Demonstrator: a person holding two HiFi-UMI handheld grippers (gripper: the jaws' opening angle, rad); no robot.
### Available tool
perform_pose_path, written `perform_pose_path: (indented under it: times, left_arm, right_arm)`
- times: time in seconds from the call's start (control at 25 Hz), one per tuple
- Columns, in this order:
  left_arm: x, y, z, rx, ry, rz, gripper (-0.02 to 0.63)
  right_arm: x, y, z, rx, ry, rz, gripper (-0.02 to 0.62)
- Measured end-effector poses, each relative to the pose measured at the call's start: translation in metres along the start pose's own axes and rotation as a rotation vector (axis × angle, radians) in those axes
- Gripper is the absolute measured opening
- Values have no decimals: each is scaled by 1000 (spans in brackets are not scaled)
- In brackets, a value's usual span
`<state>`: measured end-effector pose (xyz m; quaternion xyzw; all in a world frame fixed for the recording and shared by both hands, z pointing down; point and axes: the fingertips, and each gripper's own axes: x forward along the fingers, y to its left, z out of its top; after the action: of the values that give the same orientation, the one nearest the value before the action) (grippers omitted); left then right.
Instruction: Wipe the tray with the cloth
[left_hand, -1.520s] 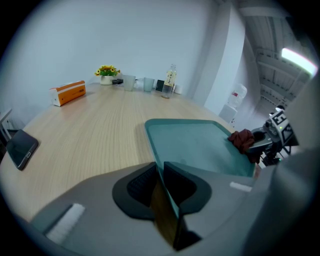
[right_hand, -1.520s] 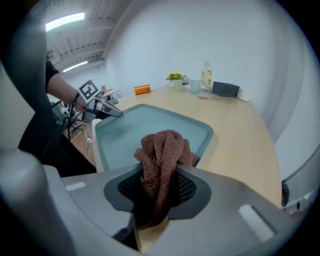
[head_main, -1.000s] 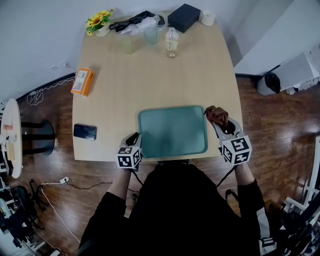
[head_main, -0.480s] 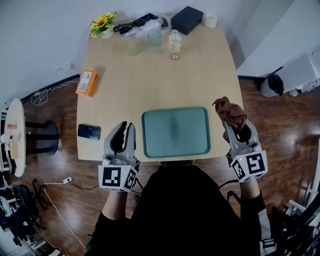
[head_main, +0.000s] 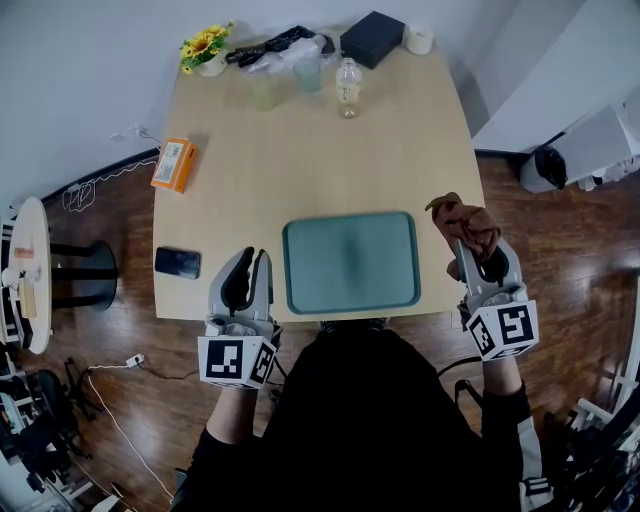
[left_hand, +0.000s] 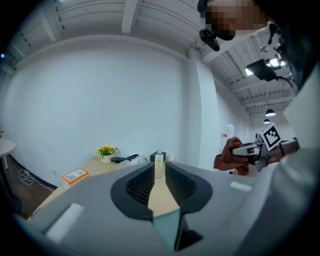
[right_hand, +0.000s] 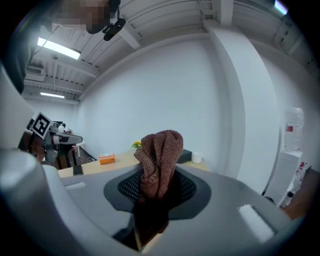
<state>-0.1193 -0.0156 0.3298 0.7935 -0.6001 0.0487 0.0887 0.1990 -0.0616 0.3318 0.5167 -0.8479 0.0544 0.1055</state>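
Observation:
The teal tray lies empty near the front edge of the wooden table. My right gripper hovers off the tray's right side, past the table edge, shut on a bunched brown cloth. In the right gripper view the cloth stands up between the jaws. My left gripper hangs just left of the tray's front left corner. Its jaws stand a narrow slit apart with nothing between them. Through that slit in the left gripper view I see a strip of table and tray.
A black phone lies at the table's left edge and an orange box further back. A water bottle, cups, yellow flowers, a black box and a white roll line the far end. A round side table stands left.
Both grippers have come up and back from the tray's front corners, and the right one carried the cloth off to the right. Over the last half second they barely moved.

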Motion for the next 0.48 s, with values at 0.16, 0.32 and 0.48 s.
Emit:
perform_pose_path:
  times: [0.16,0.32,0.48]
  left_arm:
    - [-3,7,-4,3,13,17,48]
    - [-4,7,-11,-10,28,22,48]
    - [-2,0,-13,-27,36,4,48]
  right_arm:
    - [-11,-43,-33,32,64,-93,109]
    - [-3,-61,-94,51,157,-125,107]
    - [24,-60,-213,157,398,-80,112]
